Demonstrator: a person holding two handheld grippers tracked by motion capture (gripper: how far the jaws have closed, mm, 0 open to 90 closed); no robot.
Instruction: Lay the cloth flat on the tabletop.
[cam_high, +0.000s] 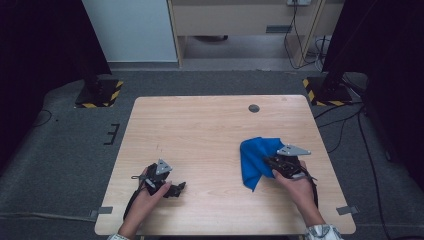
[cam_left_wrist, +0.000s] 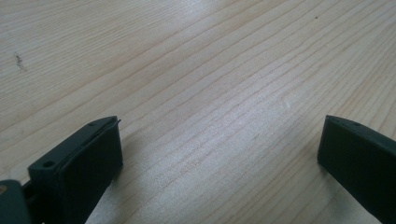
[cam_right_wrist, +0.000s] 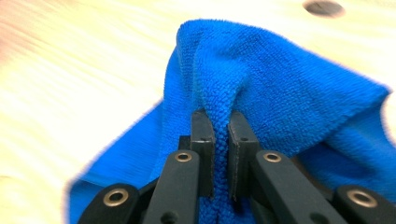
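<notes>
- This looks like a lab or test room set up for recording, not a home.
- A bare wooden table (cam_high: 215, 125) stands alone on grey carpet (cam_high: 65, 150).
- Stand bases marked with yellow-and-black hazard tape (cam_high: 116, 95) flank it.
- Black curtains (cam_high: 35, 50) hang on both sides.
- Loose cables (cam_high: 345, 125) trail over the floor, and tape marks (cam_high: 104, 210) sit by the table corners.

The person's left hand (cam_high: 150, 192) lies low at the near left, holding the black two-jaw left gripper (cam_high: 177, 188), whose jaws stand wide apart with nothing between them. The right hand (cam_high: 295, 182) reaches in from the near right, gripping the black right gripper (cam_right_wrist: 220, 126) with its grey three-cornered plate on top; its jaws are pinched close on a fold of fabric
</notes>
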